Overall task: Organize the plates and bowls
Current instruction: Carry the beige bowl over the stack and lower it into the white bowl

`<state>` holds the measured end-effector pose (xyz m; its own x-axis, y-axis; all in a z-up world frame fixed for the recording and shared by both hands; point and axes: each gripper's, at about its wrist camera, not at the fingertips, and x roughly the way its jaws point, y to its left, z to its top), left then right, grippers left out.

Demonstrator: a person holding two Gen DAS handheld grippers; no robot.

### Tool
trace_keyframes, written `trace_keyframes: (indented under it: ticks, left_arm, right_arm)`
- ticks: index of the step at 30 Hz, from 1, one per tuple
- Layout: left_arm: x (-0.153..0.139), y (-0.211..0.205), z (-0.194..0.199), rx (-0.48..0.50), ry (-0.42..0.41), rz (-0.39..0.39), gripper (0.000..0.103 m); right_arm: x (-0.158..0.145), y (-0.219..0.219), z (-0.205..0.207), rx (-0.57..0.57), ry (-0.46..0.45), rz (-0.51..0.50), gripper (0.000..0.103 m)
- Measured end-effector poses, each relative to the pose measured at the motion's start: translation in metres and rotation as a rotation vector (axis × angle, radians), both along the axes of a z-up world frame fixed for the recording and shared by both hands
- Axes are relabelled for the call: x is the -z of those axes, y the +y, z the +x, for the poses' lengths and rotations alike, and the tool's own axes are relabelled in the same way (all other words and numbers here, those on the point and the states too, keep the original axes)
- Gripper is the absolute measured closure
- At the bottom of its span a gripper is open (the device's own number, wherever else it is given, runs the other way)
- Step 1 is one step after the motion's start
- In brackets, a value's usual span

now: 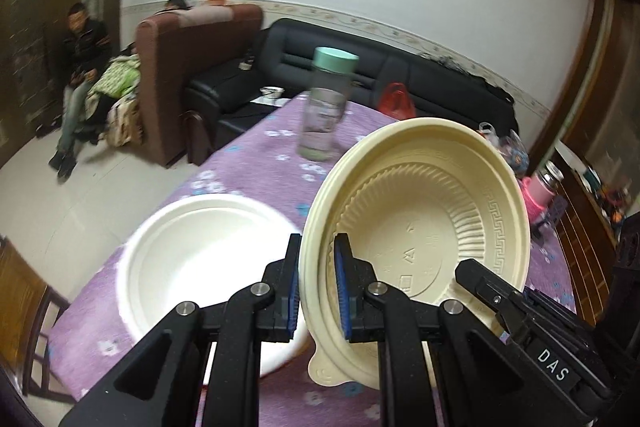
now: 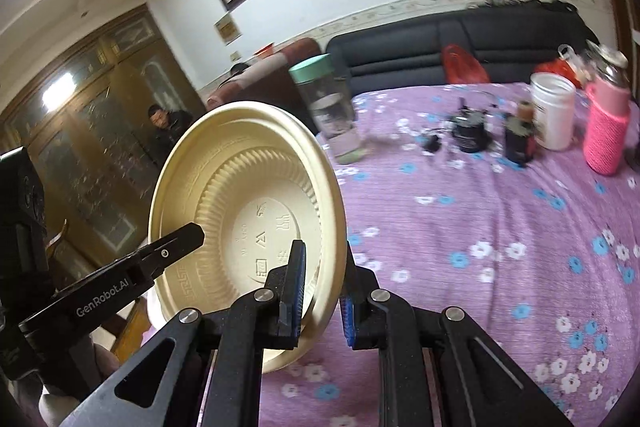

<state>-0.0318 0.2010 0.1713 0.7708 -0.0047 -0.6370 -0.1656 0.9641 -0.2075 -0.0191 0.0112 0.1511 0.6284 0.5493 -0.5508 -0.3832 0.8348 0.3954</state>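
Both grippers, left (image 1: 318,287) and right (image 2: 322,297), pinch opposite rims of the cream bowls (image 1: 416,227), tilted above the table's near edge, beside the white bowl (image 1: 208,267). Risk: uneven pull, nested stack slips.

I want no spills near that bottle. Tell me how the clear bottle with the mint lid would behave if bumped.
The clear bottle stands tall and narrow, so it would probably tip rather than slide. Only a little liquid shows near its base, so it is likely light and easily knocked. Its mint lid looks closed, so spilling seems unlikely.
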Motion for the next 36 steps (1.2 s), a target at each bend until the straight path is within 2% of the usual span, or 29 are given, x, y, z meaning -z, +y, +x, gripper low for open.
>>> trace_keyframes:
  ticks: [6, 16, 21, 26, 36]
  left_arm:
    - [0.003, 0.043, -0.019, -0.098, 0.0, -0.023, 0.089]
    - [0.027, 0.081, -0.016, -0.181, 0.047, -0.046, 0.088]
    - [0.03, 0.089, -0.016, -0.198, 0.051, -0.052, 0.087]
    - [0.031, 0.096, -0.017, -0.206, 0.05, -0.07, 0.076]
    - [0.022, 0.103, -0.026, -0.212, -0.002, -0.109, 0.07]
  right_arm:
    - [0.0, 0.053, 0.002, -0.088, 0.024, -0.053, 0.085]
    - [0.018, 0.101, 0.019, -0.15, 0.105, -0.105, 0.085]
    - [0.022, 0.114, 0.022, -0.162, 0.115, -0.142, 0.085]
    - [0.028, 0.122, 0.027, -0.169, 0.132, -0.179, 0.086]
    - [0.035, 0.129, 0.034, -0.156, 0.168, -0.194, 0.086]
